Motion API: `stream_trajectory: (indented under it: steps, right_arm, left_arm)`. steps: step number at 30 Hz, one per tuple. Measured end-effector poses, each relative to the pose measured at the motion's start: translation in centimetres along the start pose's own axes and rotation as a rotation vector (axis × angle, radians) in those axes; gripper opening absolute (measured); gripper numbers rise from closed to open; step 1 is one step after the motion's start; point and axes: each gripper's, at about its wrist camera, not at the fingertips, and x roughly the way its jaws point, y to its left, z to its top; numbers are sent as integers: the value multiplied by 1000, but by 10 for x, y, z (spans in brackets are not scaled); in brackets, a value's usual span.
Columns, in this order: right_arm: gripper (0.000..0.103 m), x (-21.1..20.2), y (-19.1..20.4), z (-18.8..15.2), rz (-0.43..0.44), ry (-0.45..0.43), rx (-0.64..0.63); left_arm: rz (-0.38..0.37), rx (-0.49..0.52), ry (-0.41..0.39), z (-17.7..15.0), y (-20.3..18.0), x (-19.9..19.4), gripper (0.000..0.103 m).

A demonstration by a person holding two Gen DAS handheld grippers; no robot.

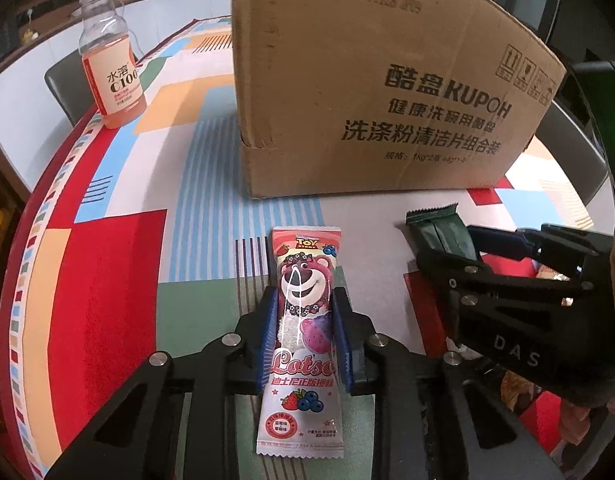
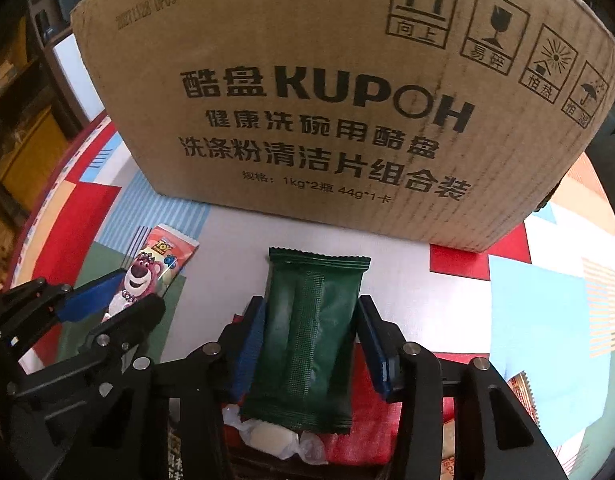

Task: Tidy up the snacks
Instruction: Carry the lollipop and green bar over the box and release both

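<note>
Lotso packet [image 1: 303, 340] between left jaws; green packet [image 2: 307, 344] (lower end hidden) between right jaws.

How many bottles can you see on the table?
1. The only bottle stands upright at the far left edge of the table, left of the cardboard box. More could be hidden behind or inside that box.

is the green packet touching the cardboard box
Apart. The right wrist view shows a strip of bare tablecloth between the green packet top edge and the cardboard box base.
</note>
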Motion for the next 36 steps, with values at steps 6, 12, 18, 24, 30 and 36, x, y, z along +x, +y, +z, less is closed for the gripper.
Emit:
stream_trajectory:
  steps: [6, 12, 18, 24, 30, 36]
  right_arm:
    - [46, -7, -2, -2, 46, -2, 11]
    - [46, -28, -6, -2, 69, -45, 31]
    - [46, -55, -14, -2, 83, -105, 44]
    - [46, -82, -17, 1, 99, -171, 47]
    - [46, -120, -30, 2, 105, -258, 43]
    - [46, -151, -34, 7, 106, -345, 41]
  left_arm:
    - [1, 2, -35, 2, -4, -17, 26]
    - [-15, -3, -88, 5, -9, -43, 26]
    - [-18, 6, -148, 9, -15, -68, 26]
    - [-18, 18, -203, 17, -21, -90, 26]
    - [-20, 25, -276, 27, -24, -114, 26]
    - [-18, 42, -362, 42, -30, -141, 26]
